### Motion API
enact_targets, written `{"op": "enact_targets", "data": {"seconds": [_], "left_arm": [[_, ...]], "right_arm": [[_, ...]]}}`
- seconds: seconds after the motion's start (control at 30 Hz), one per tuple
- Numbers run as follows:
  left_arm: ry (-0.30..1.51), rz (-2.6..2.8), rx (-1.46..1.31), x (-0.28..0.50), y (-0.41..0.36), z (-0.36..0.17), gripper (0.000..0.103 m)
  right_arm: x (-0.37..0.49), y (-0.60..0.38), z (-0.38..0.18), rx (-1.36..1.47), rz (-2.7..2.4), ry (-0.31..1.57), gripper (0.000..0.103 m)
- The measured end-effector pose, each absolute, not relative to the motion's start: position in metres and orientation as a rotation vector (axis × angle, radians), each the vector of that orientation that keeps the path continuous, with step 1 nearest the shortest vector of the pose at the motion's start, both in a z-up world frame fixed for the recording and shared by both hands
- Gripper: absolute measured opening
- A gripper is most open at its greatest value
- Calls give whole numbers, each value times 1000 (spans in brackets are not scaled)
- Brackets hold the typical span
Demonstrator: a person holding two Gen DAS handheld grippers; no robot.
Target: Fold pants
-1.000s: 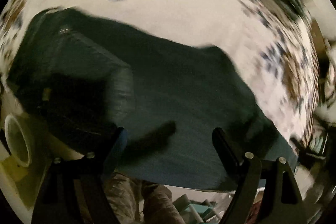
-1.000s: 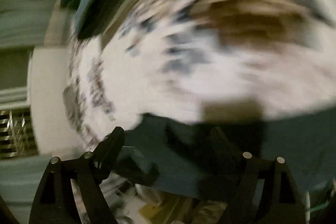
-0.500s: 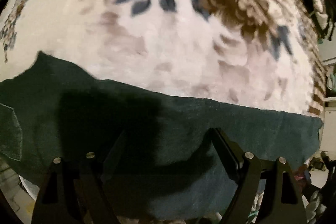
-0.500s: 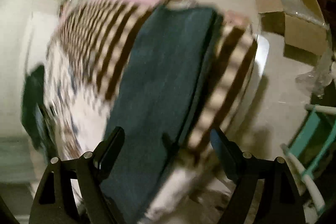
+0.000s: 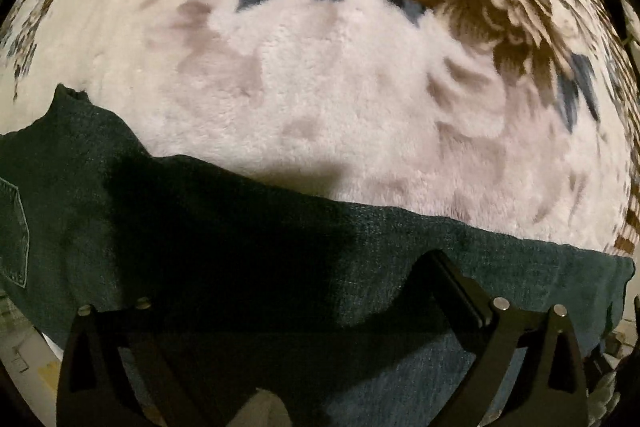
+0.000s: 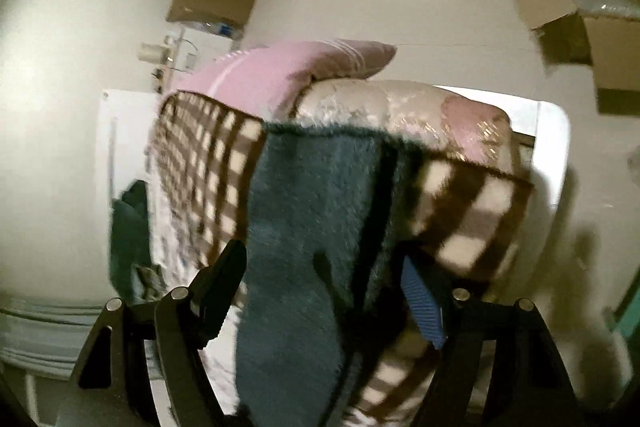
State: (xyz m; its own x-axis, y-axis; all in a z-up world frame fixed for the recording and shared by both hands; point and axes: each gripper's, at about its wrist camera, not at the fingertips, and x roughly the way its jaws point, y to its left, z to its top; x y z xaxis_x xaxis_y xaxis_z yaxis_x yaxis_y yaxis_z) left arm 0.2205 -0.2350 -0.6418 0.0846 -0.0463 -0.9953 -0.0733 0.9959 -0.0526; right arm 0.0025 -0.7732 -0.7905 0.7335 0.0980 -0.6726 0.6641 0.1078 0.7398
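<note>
So the left gripper (image 5: pixel 288 291) has settled right down over the pants (image 5: pixel 224 239) since half a second ago, barely shifting now, fingers spread apart with denim lying flat between them on the flowery blanket (image 5: pixel 340 87) on the bed. Over on the right, the right gripper (image 6: pixel 324 267) has swung round in the last second to look along the pant leg, fingers also apart and gripping nothing. Looks to me like both are lining up to grab an edge for a fold.
</note>
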Motion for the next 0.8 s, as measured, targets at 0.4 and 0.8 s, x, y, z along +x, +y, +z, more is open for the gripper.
{"op": "enact_targets", "data": {"seconds": [0.4,0.8], "left_arm": [[1558,32,-197,216,-225,-628,103],[1459,20,-246,165,-188,-540,103]], "right_arm": [[55,-788,-785,1247,-583,807,8],[102,-647,-639,951,-389,863,8]]}}
